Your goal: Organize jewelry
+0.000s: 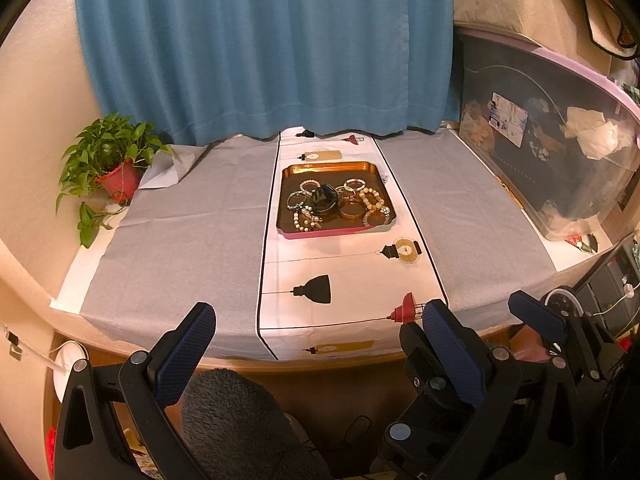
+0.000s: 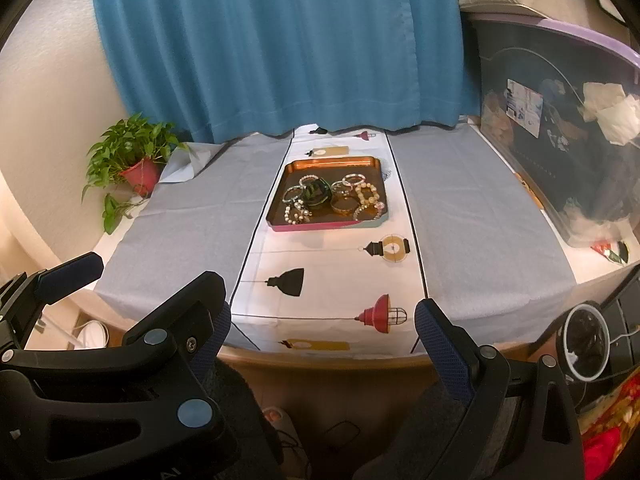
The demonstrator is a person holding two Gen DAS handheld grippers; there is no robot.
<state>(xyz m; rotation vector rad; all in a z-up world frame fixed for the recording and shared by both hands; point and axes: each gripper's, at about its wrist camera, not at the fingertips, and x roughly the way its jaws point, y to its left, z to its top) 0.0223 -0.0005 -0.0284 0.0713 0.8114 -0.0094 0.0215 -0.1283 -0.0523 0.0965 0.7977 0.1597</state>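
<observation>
Glossy metal tray (image 1: 335, 167) w/ bead bracelets (image 1: 372, 199); matt cloth runner (image 1: 348, 276); textured rubbery tong pads (image 2: 444, 354).

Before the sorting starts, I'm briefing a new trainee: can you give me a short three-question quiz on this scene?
1. True or false: the left gripper already holds a bracelet.
2. What lies in the middle of the square copper-coloured metal tray? A) dark glossy round case B) spoon C) phone
3. Fill in: the green potted plant in a red pot stands at the table's far ____ corner.

Key: 1 false, both it and the right gripper are open and empty; 2 A; 3 left.
</observation>
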